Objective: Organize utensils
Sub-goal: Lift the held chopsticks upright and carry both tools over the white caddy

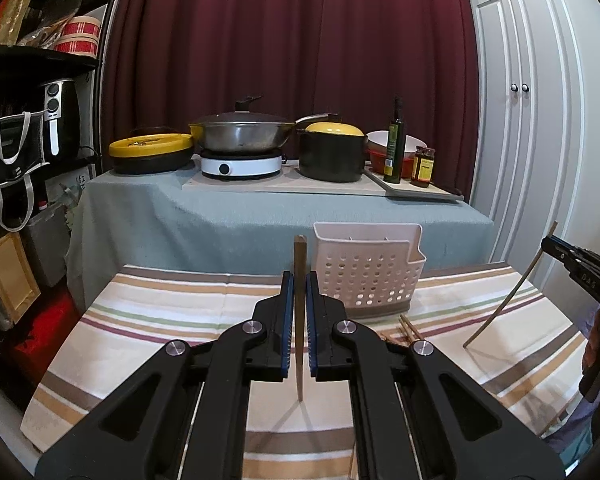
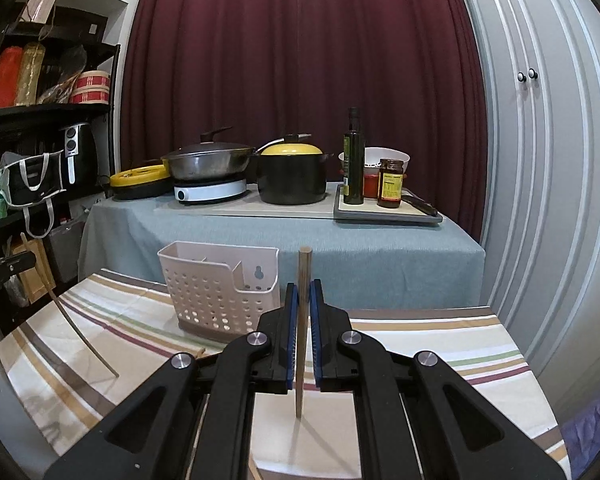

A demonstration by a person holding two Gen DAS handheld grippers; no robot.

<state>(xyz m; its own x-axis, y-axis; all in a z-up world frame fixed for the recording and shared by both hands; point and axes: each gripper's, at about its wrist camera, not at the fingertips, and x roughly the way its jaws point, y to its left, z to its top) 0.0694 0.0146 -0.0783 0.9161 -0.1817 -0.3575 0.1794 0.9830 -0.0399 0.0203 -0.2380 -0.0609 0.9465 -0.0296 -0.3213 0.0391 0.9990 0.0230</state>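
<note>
Chopsticks upright in both grippers over the striped cloth

Curtain (image 1: 292, 40) of dark red fills the upper middle of both views, with white cupboard doors (image 1: 528, 120) at the right edge and black shelving (image 1: 40, 56) at the upper left. Below the curtain, across the middle of the frame, a table under a grey-blue cover (image 1: 220, 220) carries a steel wok (image 1: 242, 136) on a white hob (image 1: 242, 164), a black pot with a yellow lid (image 1: 332, 152), a dark oil bottle (image 1: 394, 148) and a sauce jar (image 1: 423, 166).

The lower half of each frame shows a striped tablecloth (image 1: 160, 320). On it, at centre just right of the middle in the left wrist view, stands a white perforated utensil holder (image 1: 370, 268); in the right wrist view it sits left of centre.

The left gripper (image 1: 299, 320) occupies the bottom centre of its own view, jaws drawn narrow and clamped on a wooden chopstick (image 1: 299, 272) that stands upright, its thin tip pointing down above the cloth. The right gripper (image 2: 304, 328) does likewise in its view, jaws narrow on a second chopstick (image 2: 303, 280), also upright. In the left wrist view that second chopstick slants at the right edge. More chopsticks (image 1: 410, 330) lie flat on the cloth just in front of the holder, partly hidden behind the left gripper
</note>
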